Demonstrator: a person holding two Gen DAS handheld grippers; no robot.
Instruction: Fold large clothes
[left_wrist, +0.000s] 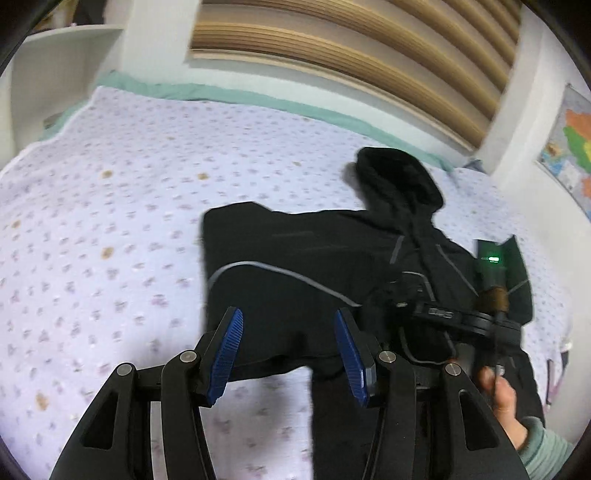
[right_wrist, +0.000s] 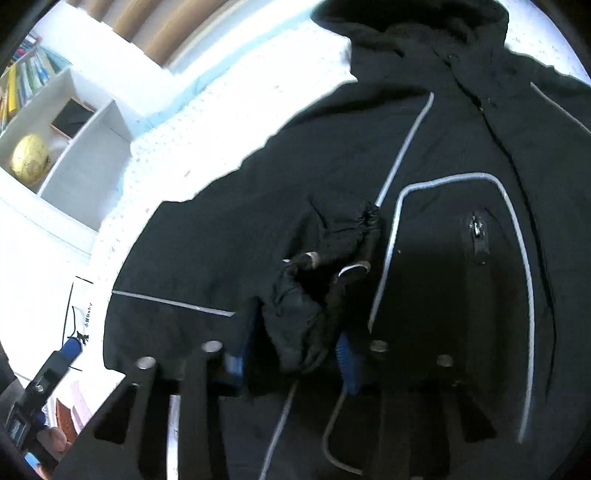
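Left wrist view shows a black jacket (left_wrist: 295, 266) lying on the bed (left_wrist: 110, 221), partly folded: its near side looks turned in to a straight edge, while the hood (left_wrist: 399, 184) lies loose beyond it. A judgement from this: the fold is underway, with one sleeve brought across the chest and the rest of the body, the hood and likely the other sleeve not yet folded.

The left hand-held gripper (left_wrist: 288, 347) stands apart, its blue pads (left_wrist: 229, 350) on either side of the jacket's near edge with nothing pinched between them; it holds nothing.

In the right wrist view, the right hand-held gripper (right_wrist: 295, 354) is clamped on a bunched sleeve cuff (right_wrist: 303, 325), the dark cloth filling the gap between the blue pads (right_wrist: 347, 362). The cuff sits over the jacket's front, just beside the grey piping (right_wrist: 391, 236) and left of the chest zip (right_wrist: 478, 232). A white shelf (right_wrist: 85, 162) stands past the bed.
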